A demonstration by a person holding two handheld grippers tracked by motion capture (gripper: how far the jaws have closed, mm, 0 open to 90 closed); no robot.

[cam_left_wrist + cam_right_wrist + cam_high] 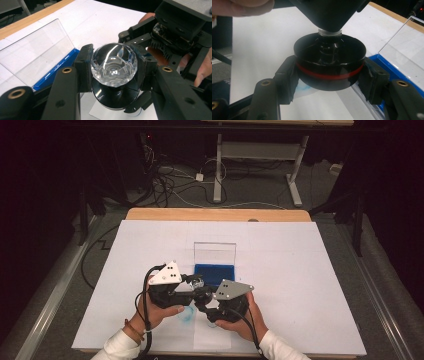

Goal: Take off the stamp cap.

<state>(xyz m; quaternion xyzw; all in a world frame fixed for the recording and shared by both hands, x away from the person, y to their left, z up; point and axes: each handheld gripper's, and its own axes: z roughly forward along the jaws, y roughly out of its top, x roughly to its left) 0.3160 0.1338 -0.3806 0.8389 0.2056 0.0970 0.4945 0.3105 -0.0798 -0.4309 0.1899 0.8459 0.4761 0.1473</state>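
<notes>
The left gripper [113, 66] clamps a clear faceted knob [114, 64], and the right gripper [329, 75] clamps the black base [329, 62] beneath it — both held above the white table [300, 270], just in front of the open blue case [215, 270]. The smooth knob could slip from the pads if the hands twist out of line — or the joint could jam.

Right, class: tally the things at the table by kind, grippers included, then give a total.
Grippers: 2, left gripper and right gripper
Clear faceted knob: 1
Black round base with red band: 1
Blue case with clear lid: 1
Total: 5
</notes>
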